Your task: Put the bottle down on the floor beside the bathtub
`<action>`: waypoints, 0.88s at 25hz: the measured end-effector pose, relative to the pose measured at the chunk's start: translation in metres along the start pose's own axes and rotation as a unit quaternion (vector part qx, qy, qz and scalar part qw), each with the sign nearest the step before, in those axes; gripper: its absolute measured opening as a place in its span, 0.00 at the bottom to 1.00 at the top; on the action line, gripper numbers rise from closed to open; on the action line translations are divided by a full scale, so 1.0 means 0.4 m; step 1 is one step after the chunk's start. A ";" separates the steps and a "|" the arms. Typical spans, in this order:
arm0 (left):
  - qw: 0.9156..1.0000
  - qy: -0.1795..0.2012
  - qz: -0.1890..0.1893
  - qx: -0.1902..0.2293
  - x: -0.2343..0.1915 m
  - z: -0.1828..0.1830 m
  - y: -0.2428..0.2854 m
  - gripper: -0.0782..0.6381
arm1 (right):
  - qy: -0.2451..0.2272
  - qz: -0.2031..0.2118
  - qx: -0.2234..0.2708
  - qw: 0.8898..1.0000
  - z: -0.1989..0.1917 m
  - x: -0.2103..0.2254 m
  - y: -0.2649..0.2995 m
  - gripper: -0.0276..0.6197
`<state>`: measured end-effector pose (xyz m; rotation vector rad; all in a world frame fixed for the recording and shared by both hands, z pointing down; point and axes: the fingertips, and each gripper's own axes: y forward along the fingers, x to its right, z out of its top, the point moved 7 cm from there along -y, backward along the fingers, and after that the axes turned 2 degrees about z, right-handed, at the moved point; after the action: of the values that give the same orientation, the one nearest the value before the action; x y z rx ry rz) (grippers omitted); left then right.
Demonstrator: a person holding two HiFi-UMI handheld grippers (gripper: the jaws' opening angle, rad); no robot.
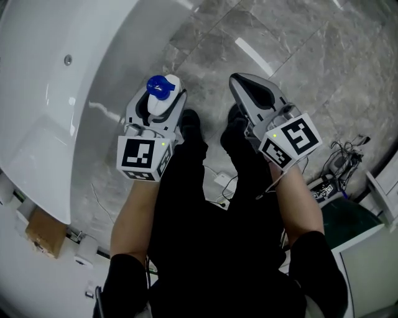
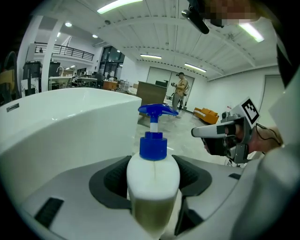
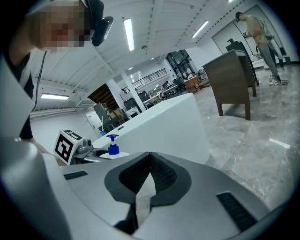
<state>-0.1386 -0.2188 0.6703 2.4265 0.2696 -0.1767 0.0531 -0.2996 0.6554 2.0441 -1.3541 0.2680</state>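
Bottle (image 1: pixel 163 93) pinched upright in the left gripper (image 1: pixel 159 99), bathtub (image 1: pixel 56 93) just to its left; right gripper (image 1: pixel 249 87) pressed together, empty. Set-down underway: base apparently not yet on the floor (image 1: pixel 267 37); lower, then release.

Grey marble floor (image 1: pixel 298 56) with pale veining, seen from above; a tangle of cables (image 1: pixel 341 163) lies at its right edge and a cardboard box (image 1: pixel 45 233) at lower left. White ribbed ceiling (image 2: pixel 154 28) with strip lights (image 2: pixel 117 5). Beyond stand a dark wooden cabinet (image 3: pixel 232 79), orange seats (image 2: pixel 206 115) and a railed upper gallery (image 2: pixel 61 50).
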 end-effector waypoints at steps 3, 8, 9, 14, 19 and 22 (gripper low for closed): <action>1.000 0.008 -0.001 0.002 -0.033 -0.044 0.085 0.49 | -0.016 0.004 -0.004 1.000 -0.040 0.073 0.055 0.09; 0.998 0.042 -0.037 -0.009 -0.068 -0.102 0.226 0.49 | -0.039 0.024 -0.018 0.999 -0.090 0.186 0.149 0.09; 0.998 0.048 -0.043 -0.011 -0.076 -0.116 0.255 0.49 | -0.044 0.027 -0.020 0.998 -0.097 0.210 0.167 0.09; 0.996 0.068 -0.054 -0.013 -0.137 -0.187 0.403 0.49 | -0.064 0.044 -0.029 0.997 -0.131 0.326 0.266 0.09; 0.994 0.081 -0.069 -0.005 -0.180 -0.285 0.573 0.49 | -0.062 0.073 -0.034 0.995 -0.159 0.432 0.340 0.09; 0.995 0.080 -0.064 -0.005 -0.196 -0.354 0.647 0.49 | -0.092 0.078 -0.047 0.992 -0.185 0.462 0.343 0.09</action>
<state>-0.1449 -0.3319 0.9537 2.4183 0.4975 -0.0369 0.0280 -0.4238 0.8612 1.9251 -1.6128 0.0822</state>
